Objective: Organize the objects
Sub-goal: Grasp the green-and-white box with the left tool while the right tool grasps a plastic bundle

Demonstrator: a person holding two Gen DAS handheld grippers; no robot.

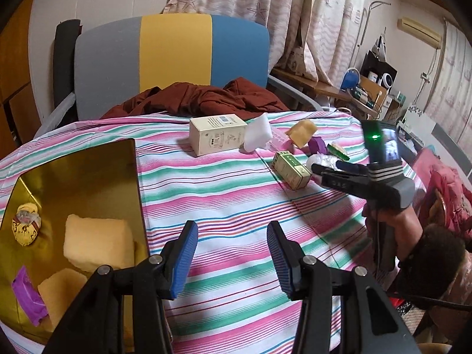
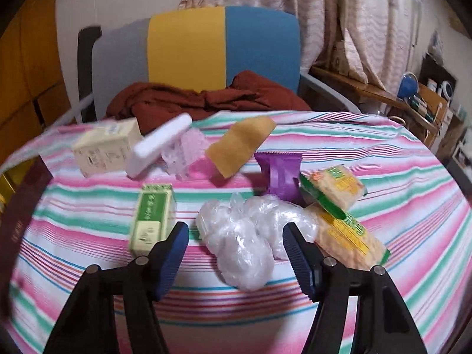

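My left gripper [image 1: 231, 253] is open and empty above the striped tablecloth, just right of a gold box [image 1: 88, 177] that holds yellow sponges [image 1: 97, 243], a purple packet [image 1: 28, 298] and a small pouch [image 1: 26, 227]. My right gripper [image 2: 236, 253] is open, its jaws on either side of a crumpled clear plastic bag [image 2: 242, 236] without gripping it; it also shows in the left wrist view [image 1: 327, 172]. Around the bag lie a green-labelled box [image 2: 152, 215], yellow snack packs [image 2: 333, 188], a purple packet [image 2: 278, 177], a sponge [image 2: 240, 146], a white block [image 2: 160, 146] and a cream box [image 2: 106, 147].
A round table with a pink-green striped cloth [image 1: 236, 194] carries everything. A chair [image 1: 174, 50] with brown clothing [image 1: 200, 97] stands behind it. A cluttered desk [image 1: 368, 88] is at the right.
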